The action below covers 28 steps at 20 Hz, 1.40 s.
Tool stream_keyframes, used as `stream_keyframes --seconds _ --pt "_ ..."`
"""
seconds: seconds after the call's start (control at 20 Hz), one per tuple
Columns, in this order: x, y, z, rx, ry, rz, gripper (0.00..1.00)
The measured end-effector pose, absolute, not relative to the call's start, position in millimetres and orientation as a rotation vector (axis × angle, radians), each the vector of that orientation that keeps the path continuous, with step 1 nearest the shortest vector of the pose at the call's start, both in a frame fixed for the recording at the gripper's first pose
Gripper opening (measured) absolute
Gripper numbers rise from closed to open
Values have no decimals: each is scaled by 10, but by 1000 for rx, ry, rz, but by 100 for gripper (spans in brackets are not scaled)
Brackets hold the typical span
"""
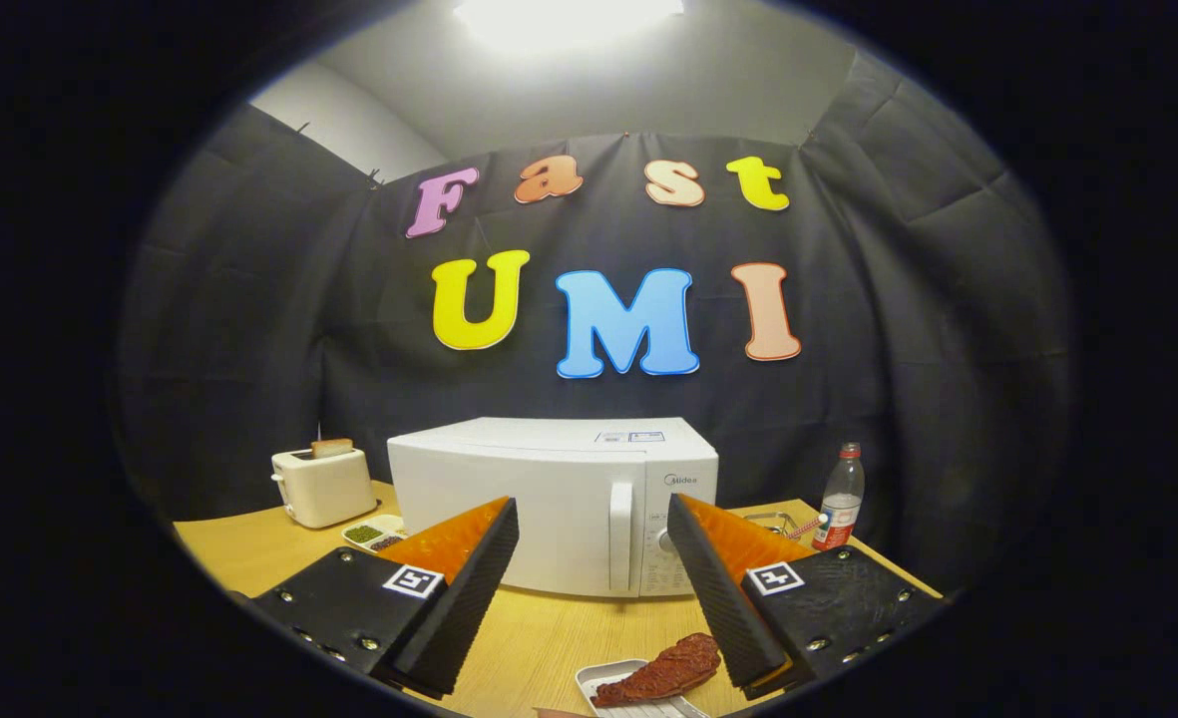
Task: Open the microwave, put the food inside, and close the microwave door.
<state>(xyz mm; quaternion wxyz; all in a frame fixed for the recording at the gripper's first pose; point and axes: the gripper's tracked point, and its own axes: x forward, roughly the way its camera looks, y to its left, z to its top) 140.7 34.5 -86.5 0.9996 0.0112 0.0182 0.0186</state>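
A white microwave point(549, 499) stands on the wooden table beyond my fingers, its door shut and its vertical handle point(620, 537) on the right side of the door. A reddish-brown piece of meat point(663, 671) lies on a small white tray point(603, 682) close below, between my fingers and nearer the right one. My gripper point(593, 529) is open wide, with nothing between its fingers, and hangs in front of the microwave door.
A white toaster point(321, 487) with a slice of bread in it stands left of the microwave. A small dish with green and dark bits point(374, 534) lies in front of the toaster. A water bottle point(841, 499) stands right of the microwave. The wooden table point(249, 548) spreads below.
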Motion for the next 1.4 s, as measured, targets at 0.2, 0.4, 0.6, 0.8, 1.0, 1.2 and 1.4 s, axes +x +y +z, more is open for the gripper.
stream_keyframes --seconds 0.2,0.4,0.6,0.8,1.0,1.2,1.4 --pt "1621 316 -989 29 48 23 95" --pt "1847 274 -1117 15 51 0 95" --pt "2092 275 -1340 36 88 -3 95" --pt "2334 217 -1577 36 126 -26 95" --pt "2512 191 -1793 46 154 -34 95" --pt "2674 163 -1888 44 145 -51 94" --pt "2855 175 -1970 19 138 -52 79"
